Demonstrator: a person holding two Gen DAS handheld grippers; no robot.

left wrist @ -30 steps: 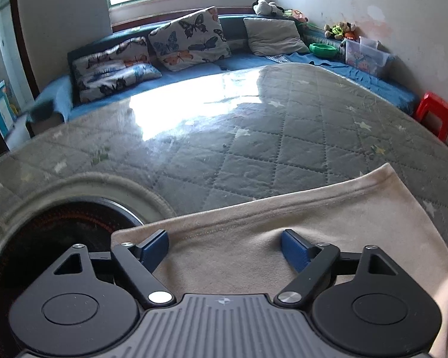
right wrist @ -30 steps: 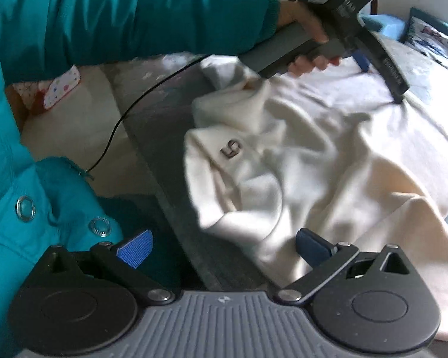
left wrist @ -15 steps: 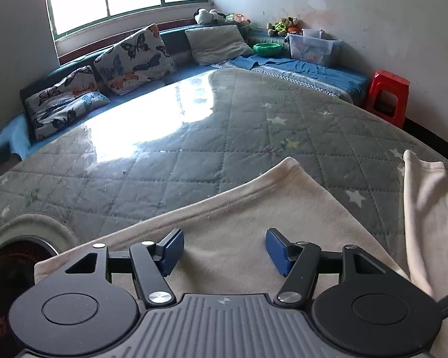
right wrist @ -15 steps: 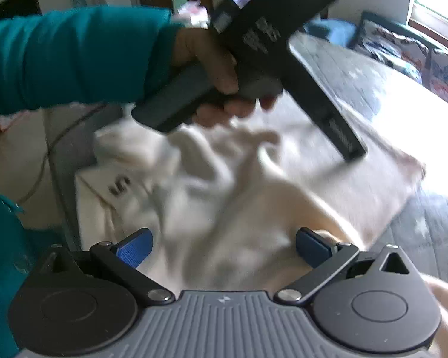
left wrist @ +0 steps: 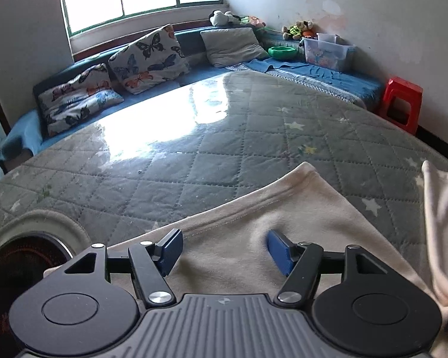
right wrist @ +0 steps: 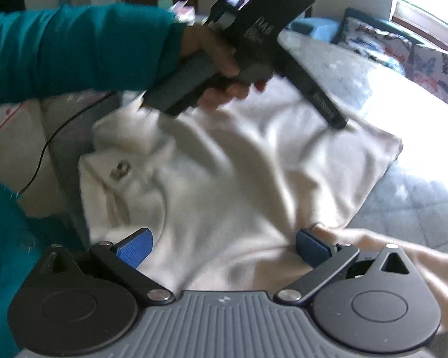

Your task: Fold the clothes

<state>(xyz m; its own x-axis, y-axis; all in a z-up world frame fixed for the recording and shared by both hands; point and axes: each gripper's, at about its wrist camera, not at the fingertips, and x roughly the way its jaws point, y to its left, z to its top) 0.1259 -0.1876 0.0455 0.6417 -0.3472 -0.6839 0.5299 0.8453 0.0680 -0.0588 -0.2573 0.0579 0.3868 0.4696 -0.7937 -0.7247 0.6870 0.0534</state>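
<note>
A cream garment (left wrist: 283,208) lies spread on the grey quilted surface (left wrist: 224,137), its stitched hem running across in front of my left gripper (left wrist: 224,249). That gripper hovers open just over the cloth, which bulges slightly between the blue pads without being pinched. In the right wrist view the crumpled garment (right wrist: 224,179) shows a small printed mark near its left edge. My right gripper (right wrist: 224,250) is wide open above it with nothing gripped. A hand (right wrist: 218,59) in a teal sleeve (right wrist: 74,50) holds the left gripper (right wrist: 337,122), tip down on the far cloth.
A dark round opening with a pale rim (left wrist: 24,256) sits at the near left. Butterfly pillows (left wrist: 146,59), a clear plastic box (left wrist: 328,50) and a red stool (left wrist: 401,101) line the far bench and wall. A black cable (right wrist: 53,137) trails off the left edge.
The left gripper's jaws have narrowed a little and its view has swung across the hem, bringing the garment's corner in. The right view has shifted along the garment; the left hand moved across it.
</note>
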